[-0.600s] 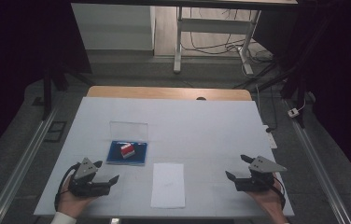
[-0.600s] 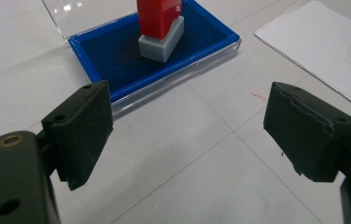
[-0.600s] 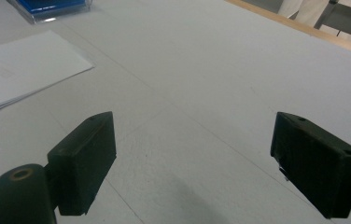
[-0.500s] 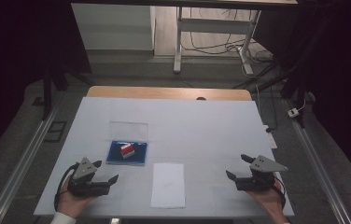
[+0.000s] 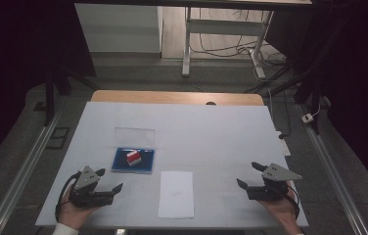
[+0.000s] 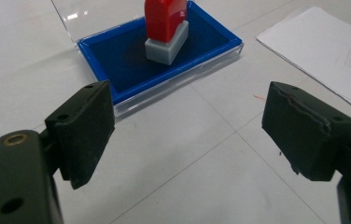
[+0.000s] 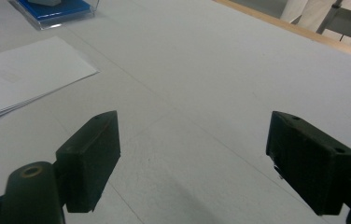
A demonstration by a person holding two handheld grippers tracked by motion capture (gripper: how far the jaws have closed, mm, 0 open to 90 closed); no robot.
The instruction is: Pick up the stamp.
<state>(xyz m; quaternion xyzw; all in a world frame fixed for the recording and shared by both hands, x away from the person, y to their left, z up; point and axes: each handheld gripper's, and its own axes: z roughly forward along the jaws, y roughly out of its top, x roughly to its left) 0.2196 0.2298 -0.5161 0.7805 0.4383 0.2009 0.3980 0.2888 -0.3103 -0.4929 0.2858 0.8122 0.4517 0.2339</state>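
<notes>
A red stamp with a grey base (image 5: pixel 133 157) (image 6: pixel 165 28) stands on a blue ink pad (image 5: pixel 132 161) (image 6: pixel 155 56), whose clear lid (image 5: pixel 134 136) lies open behind it. A white sheet of paper (image 5: pixel 176 193) (image 6: pixel 332 51) (image 7: pixel 19 79) lies to the pad's right. My left gripper (image 5: pixel 109 180) (image 6: pixel 187 135) rests near the table's front left, open and empty, its jaws pointing at the pad a short way off. At the front right sits my right gripper (image 5: pixel 248 175) (image 7: pixel 192 163), open with nothing between its jaws.
The white table top (image 5: pixel 211 137) has a wooden strip (image 5: pixel 177 98) along its far edge. Metal rails (image 5: pixel 20 171) run along both sides. A table leg frame (image 5: pixel 221 44) and cables (image 5: pixel 270 63) lie on the floor beyond.
The left gripper has crept slightly forward and right toward the ink pad. The right gripper has stayed in place.
</notes>
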